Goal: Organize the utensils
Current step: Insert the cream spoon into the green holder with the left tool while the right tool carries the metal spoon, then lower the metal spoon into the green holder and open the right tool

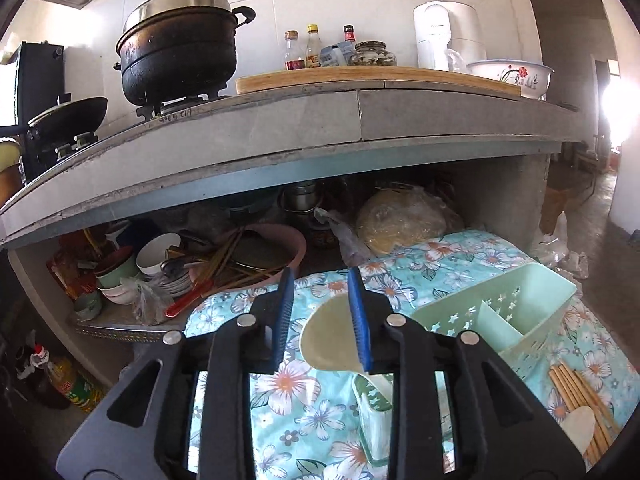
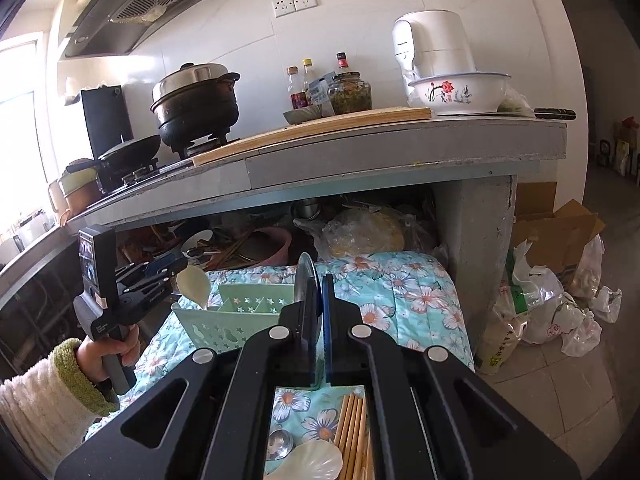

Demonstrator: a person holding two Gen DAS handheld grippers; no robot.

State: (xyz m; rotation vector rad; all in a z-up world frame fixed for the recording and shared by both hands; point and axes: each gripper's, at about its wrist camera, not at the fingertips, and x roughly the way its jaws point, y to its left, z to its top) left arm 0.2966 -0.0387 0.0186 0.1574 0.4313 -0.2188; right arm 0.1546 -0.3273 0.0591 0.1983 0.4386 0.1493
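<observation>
On the left, a hand (image 2: 114, 350) in a fuzzy sleeve (image 2: 44, 392) holds the left gripper (image 1: 320, 304) tilted down. Its jaws stand apart, and a cream spoon (image 1: 332, 336) leans on the right pad. Just right sits the green caddy (image 1: 516, 308) on the flowered cloth (image 1: 288, 400). The right gripper (image 2: 318, 304) pinches a metal spoon (image 2: 305, 280) upright.

Daylight floods the kitchen, blowing out a window (image 2: 20, 120) and a doorway (image 1: 618, 120); the shelf (image 1: 240, 240) beneath the worktop (image 1: 280, 128) lies in shadow, and fisheye distortion bends and darkens every edge.
</observation>
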